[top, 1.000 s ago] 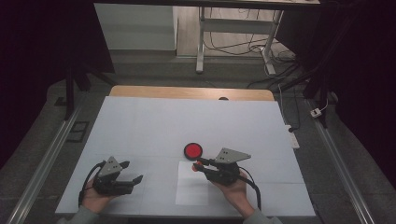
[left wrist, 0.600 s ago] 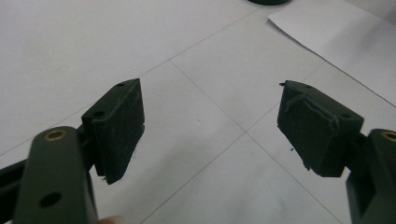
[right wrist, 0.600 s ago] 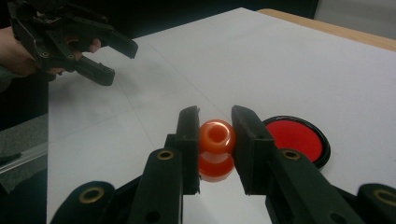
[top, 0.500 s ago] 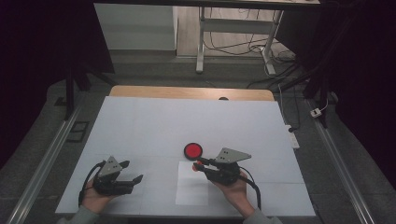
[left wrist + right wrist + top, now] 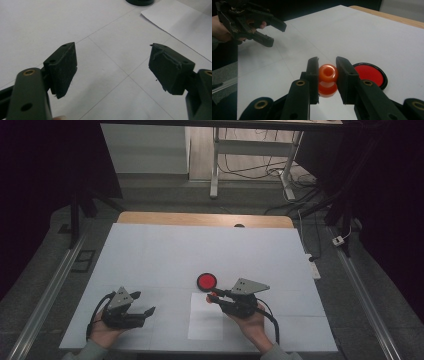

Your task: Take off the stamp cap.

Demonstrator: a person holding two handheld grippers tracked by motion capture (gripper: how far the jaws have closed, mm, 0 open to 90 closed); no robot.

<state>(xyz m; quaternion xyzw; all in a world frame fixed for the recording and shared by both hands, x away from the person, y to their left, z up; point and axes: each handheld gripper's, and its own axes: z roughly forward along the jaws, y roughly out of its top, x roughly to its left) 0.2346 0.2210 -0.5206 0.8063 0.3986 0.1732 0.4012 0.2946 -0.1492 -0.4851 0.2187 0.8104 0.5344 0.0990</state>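
Glossy orange plastic spool [image 5: 328,79], glossy red disc [image 5: 369,73], matt white table [image 5: 200,250], worn foam-padded right claw [image 5: 327,75]

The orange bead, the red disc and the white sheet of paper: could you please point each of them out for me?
orange bead [image 5: 328,73], right gripper view, on its upper rounded face.
red disc [image 5: 206,281], high view, on its red centre.
sheet of paper [image 5: 205,325], high view, on its bare lower half.

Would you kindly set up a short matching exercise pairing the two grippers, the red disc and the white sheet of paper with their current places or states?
Things:
1. left gripper
2. right gripper
3. red disc
4. white sheet

States:
A. lies flat on the table between the two hands
B. shut on an orange ring
C. jaws wide apart, nothing between them
D. rests on the table just beyond the orange ring

Pairs: 1-C, 2-B, 3-D, 4-A
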